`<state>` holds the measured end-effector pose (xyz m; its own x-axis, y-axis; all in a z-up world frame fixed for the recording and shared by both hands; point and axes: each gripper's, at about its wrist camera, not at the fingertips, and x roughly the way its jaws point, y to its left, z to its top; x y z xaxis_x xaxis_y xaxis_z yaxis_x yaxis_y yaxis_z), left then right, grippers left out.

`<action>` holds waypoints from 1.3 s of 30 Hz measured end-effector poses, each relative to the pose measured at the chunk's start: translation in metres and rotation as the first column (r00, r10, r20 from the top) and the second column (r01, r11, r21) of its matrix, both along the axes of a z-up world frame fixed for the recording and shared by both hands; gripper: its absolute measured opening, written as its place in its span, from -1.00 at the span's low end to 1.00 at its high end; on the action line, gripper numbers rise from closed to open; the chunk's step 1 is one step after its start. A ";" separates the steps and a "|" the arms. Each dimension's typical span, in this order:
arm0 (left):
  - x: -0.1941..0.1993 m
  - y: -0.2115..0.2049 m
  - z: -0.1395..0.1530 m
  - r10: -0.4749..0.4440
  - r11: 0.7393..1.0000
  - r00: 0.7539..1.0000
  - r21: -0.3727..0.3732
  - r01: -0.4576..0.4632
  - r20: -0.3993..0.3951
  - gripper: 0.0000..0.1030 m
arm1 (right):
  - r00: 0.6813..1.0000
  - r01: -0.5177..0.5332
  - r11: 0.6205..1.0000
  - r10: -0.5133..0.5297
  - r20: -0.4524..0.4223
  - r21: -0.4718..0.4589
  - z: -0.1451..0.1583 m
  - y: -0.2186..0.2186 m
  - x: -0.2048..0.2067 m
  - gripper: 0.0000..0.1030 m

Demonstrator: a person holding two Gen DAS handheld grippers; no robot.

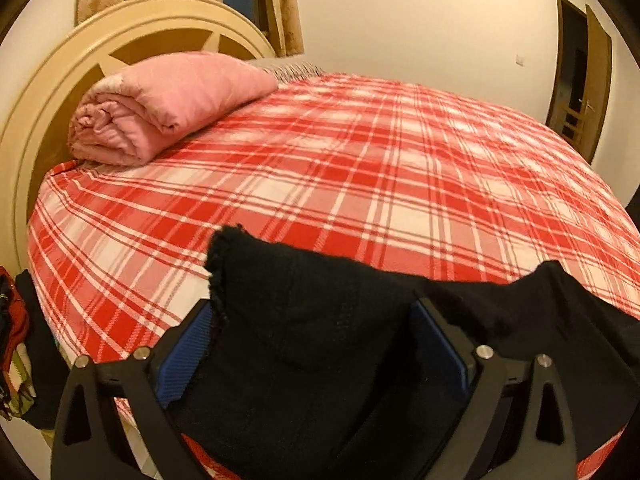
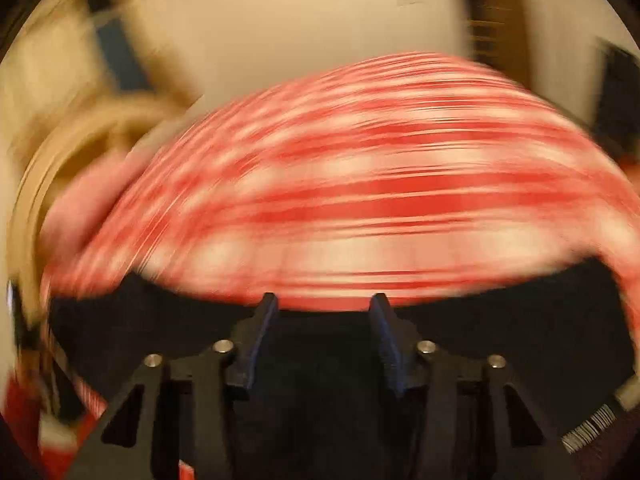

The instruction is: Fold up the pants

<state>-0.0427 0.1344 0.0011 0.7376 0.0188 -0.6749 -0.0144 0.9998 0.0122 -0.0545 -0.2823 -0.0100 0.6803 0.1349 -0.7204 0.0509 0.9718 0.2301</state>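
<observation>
Black pants [image 1: 316,320] lie at the near edge of a bed with a red and white plaid cover [image 1: 340,168]. In the left wrist view my left gripper [image 1: 312,312] stands wide apart with a bunched fold of the pants draped between and over its blue pads [image 1: 188,344]; the fingertips are hidden by cloth. The right wrist view is heavily motion-blurred. There my right gripper [image 2: 324,304] is open, its fingers [image 2: 264,320] apart over the black pants [image 2: 500,320], which stretch across the bottom of the view.
A rolled pink blanket [image 1: 168,104] lies by the cream headboard [image 1: 48,120] at the back left. Clothes hang past the bed's left edge [image 1: 16,344]. A doorway [image 1: 580,76] is at the right. A barcode label [image 2: 592,428] shows at the lower right.
</observation>
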 end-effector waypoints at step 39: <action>-0.005 -0.012 -0.049 -0.012 0.999 0.996 0.050 0.017 -0.083 1.00 | 1.000 -0.017 0.978 0.016 -0.009 -0.208 -0.054 0.079 0.072 -0.56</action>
